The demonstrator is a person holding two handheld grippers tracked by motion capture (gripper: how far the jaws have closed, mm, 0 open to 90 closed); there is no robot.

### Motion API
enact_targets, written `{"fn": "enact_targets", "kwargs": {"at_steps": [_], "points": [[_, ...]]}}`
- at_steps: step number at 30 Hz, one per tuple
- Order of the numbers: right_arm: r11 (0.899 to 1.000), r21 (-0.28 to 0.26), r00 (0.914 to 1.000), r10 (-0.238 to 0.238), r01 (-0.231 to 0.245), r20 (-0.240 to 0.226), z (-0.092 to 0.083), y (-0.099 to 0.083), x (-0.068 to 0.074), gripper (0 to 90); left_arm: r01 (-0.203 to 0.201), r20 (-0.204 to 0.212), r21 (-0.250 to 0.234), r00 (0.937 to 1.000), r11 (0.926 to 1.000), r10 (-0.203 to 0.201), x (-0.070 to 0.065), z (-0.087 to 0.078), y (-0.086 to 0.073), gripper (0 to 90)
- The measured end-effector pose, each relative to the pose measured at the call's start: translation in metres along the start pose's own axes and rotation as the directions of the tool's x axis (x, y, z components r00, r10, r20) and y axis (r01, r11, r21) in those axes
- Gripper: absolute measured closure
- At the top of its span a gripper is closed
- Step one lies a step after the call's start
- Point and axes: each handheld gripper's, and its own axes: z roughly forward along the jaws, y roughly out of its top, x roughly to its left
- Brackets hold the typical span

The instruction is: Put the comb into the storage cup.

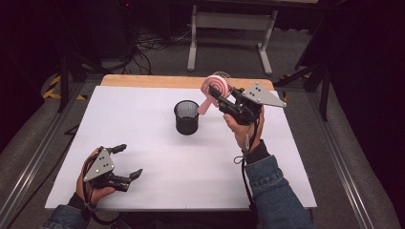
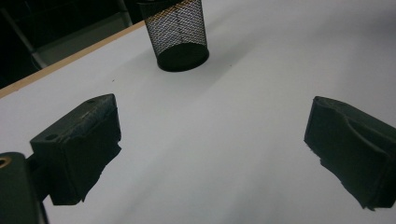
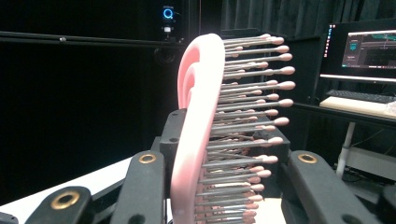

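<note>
Broadly, the white surface [image 1: 167,157] takes up the middle of the high view, with a wooden strip along its far edge. At 12 o'clock of its centre, toward the far half, a black mesh cup [image 1: 186,117] stands upright and open-topped; the left gripper view shows the same cup [image 2: 180,37] standing on bare white well beyond the jaws.

Right arm: a denim sleeve [image 1: 274,193] enters from 5 o'clock and the forearm runs up toward 12 o'clock. The right hand [image 1: 246,129] is raised off the surface, wrist cocked, so that the right claw [image 1: 217,95] points toward 10 o'clock, up and across toward the cup. Its jaws are closed on a pink hairbrush [image 1: 212,88], gripped at the head; the brush is in the air at 2 o'clock of the cup, its pink handle slanting down toward the cup's rim. Whether handle and rim touch cannot be told. In the right gripper view the hairbrush [image 3: 198,140] stands on edge between the jaws, bristles pointing to 3 o'clock.

Left arm: the left hand [image 1: 90,183] lies low at the near corner, at 7 o'clock. The left claw [image 1: 126,162] points toward 3 o'clock, jaws spread wide with nothing between them.
</note>
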Motion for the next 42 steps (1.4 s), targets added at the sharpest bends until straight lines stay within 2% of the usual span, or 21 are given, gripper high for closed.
{"fn": "enact_targets", "kwargs": {"at_steps": [14, 21, 42], "points": [[0.999, -0.002, 0.9994, 0.033, -0.033, -0.009, 0.026, -0.008, 0.004, 63.3, 0.007, 0.008, -0.01, 0.9999, 0.9999, -0.007, 0.002, 0.0, 0.0, 4.7], [0.999, 0.021, 0.9991, 0.043, -0.043, -0.008, 0.041, -0.017, 0.006, 63.3, 0.007, 0.011, -0.01, 0.9999, 0.9999, -0.007, 0.001, 0.0, 0.0, 4.7], [0.995, 0.074, 0.9976, 0.069, -0.067, -0.012, 0.064, -0.04, 0.01, 63.3, 0.008, 0.017, -0.011, 0.9998, 0.9999, -0.008, 0.002, -0.001, -0.001, 4.6]]}}
